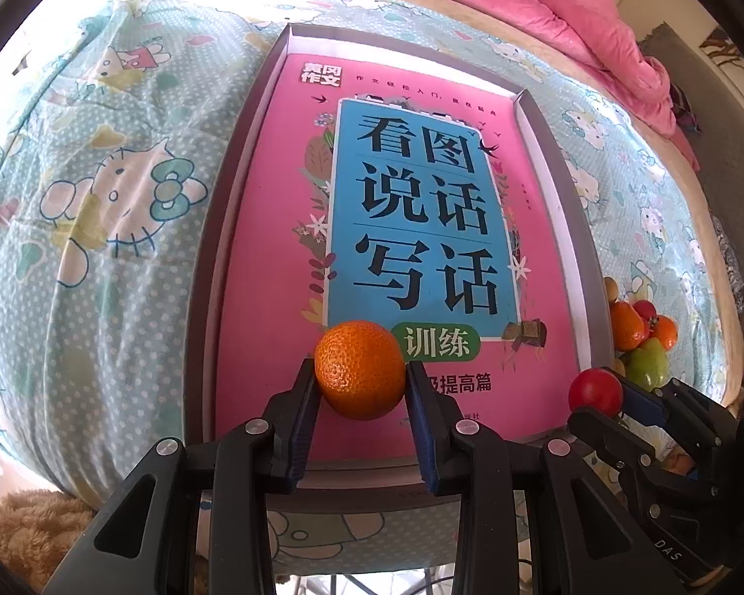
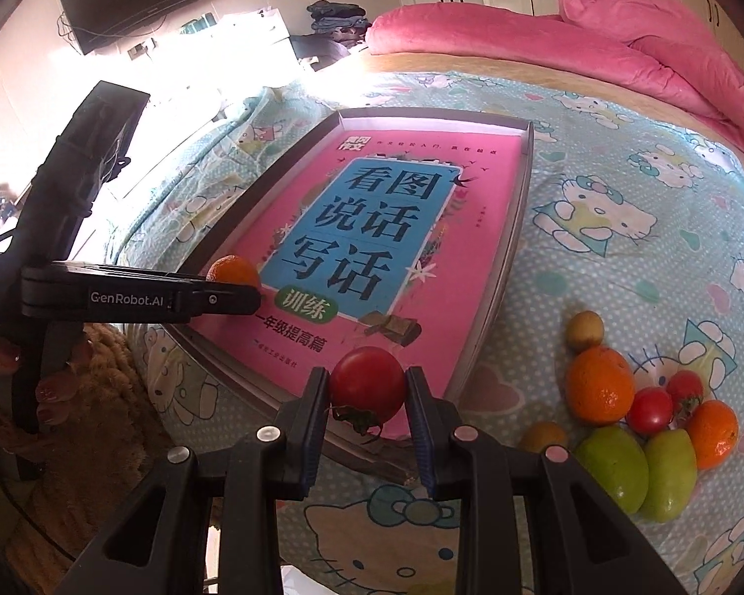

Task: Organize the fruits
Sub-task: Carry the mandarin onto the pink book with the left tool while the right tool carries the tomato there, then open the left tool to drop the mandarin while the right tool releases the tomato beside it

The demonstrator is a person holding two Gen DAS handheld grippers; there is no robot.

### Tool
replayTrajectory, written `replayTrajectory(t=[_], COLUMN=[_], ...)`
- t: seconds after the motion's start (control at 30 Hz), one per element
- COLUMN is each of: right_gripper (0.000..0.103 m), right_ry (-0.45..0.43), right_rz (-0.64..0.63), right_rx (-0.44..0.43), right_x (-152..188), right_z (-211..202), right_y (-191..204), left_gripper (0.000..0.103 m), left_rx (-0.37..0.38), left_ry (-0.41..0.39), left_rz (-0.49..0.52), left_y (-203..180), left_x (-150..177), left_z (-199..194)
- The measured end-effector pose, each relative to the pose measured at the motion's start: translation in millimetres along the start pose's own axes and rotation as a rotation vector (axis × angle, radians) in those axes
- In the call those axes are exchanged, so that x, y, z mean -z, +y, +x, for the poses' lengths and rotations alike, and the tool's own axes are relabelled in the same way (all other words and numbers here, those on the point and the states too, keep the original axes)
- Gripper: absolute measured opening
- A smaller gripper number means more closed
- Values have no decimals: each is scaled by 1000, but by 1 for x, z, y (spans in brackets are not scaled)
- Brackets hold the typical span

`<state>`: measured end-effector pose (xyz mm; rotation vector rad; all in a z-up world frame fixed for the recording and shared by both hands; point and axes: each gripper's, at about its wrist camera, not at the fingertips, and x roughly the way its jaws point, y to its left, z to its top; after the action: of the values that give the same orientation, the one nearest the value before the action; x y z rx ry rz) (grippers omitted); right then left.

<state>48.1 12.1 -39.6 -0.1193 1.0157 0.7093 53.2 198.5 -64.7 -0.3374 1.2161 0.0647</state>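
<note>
My left gripper (image 1: 361, 382) is shut on an orange mandarin (image 1: 359, 369), held over the near end of a shallow grey tray (image 1: 208, 267) lined with a pink book cover. In the right wrist view that gripper (image 2: 253, 292) comes in from the left with the mandarin (image 2: 233, 270) at its tip. My right gripper (image 2: 368, 389) is shut on a red tomato (image 2: 367, 382), stem down, above the tray's (image 2: 508, 248) near right corner. The tomato (image 1: 595, 390) and right gripper (image 1: 601, 399) also show at the lower right of the left wrist view.
A pile of fruit (image 2: 635, 421) lies on the bedsheet right of the tray: oranges, small tomatoes, green fruits and small yellowish ones. A pink quilt (image 2: 595, 34) covers the far end of the bed. A person's hand (image 2: 49, 386) grips the left tool's handle. A fluffy tan rug (image 2: 104, 396) lies below the bed.
</note>
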Motion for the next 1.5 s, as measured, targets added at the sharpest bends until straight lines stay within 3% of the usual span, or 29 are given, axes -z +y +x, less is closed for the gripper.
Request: replayTrajectory(t=[0.7, 1.07, 1.17, 1.3, 1.5], right_gripper=[31, 32, 34, 42, 42], right_ry=[11, -31, -45, -66, -72], right_rz=[1, 12, 25, 31, 48], right_rx=[-14, -15, -24, -16, -15], right_x=[6, 13, 14, 15, 17], right_z=[2, -13, -18, -24, -27], right_y=[0, -4, -7, -10, -14], left_gripper=[35, 36, 44, 45, 55], left_rx=[-12, -9, -11, -13, 1], left_ry=[-5, -1, -10, -15, -48], left_rz=[11, 10, 9, 8, 8], left_y=[-2, -1, 0, 2, 2], left_x=[-1, 0, 0, 0, -1], left_z=[1, 1, -2, -5, -14])
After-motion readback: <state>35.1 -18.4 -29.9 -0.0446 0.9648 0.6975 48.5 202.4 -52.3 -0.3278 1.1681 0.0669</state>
